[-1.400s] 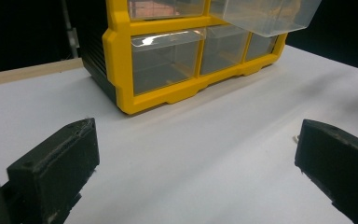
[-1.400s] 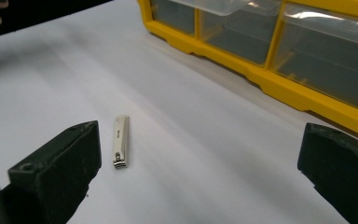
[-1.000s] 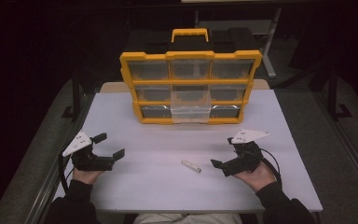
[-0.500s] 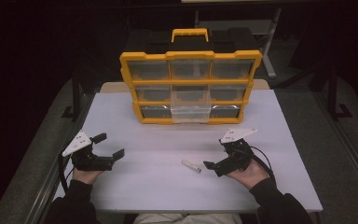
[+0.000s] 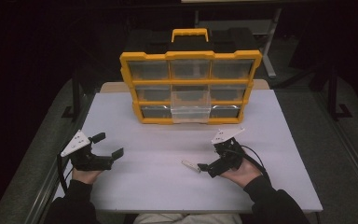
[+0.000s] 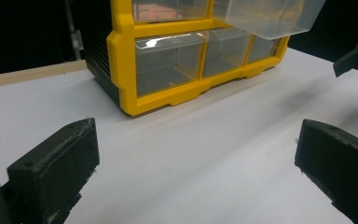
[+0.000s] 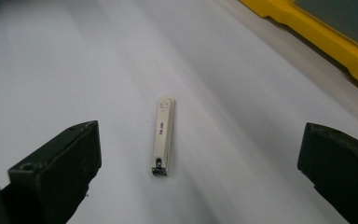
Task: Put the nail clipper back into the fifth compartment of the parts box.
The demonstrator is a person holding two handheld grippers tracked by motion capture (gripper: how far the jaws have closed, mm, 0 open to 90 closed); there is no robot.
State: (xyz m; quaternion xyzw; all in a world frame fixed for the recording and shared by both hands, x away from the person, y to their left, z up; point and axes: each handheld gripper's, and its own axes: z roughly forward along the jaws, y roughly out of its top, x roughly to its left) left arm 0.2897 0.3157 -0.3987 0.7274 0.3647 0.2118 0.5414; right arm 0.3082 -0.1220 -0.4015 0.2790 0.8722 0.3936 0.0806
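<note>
Both grippers are held agape; the right gripper (image 5: pixel 204 166) has been brought up to the nail clipper (image 7: pixel 162 136), so a pickup is judged imminent, while the left gripper (image 5: pixel 108 145) is kept idle.

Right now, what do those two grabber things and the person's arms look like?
Each black two-jaw left gripper and black two-jaw right gripper carries a white three-cornered plate with small holes on top. Thick blocky black jaws. A black cable loops from each. The person wears dark long sleeves.

A yellow-framed drawer cabinet (image 5: pixel 191 88) with a yellow handle stands at twelve o'clock on the white table (image 5: pixel 144 186). Its bottom-middle clear drawer (image 5: pixel 190 109) is pulled out. Dark floor lies all around.
</note>
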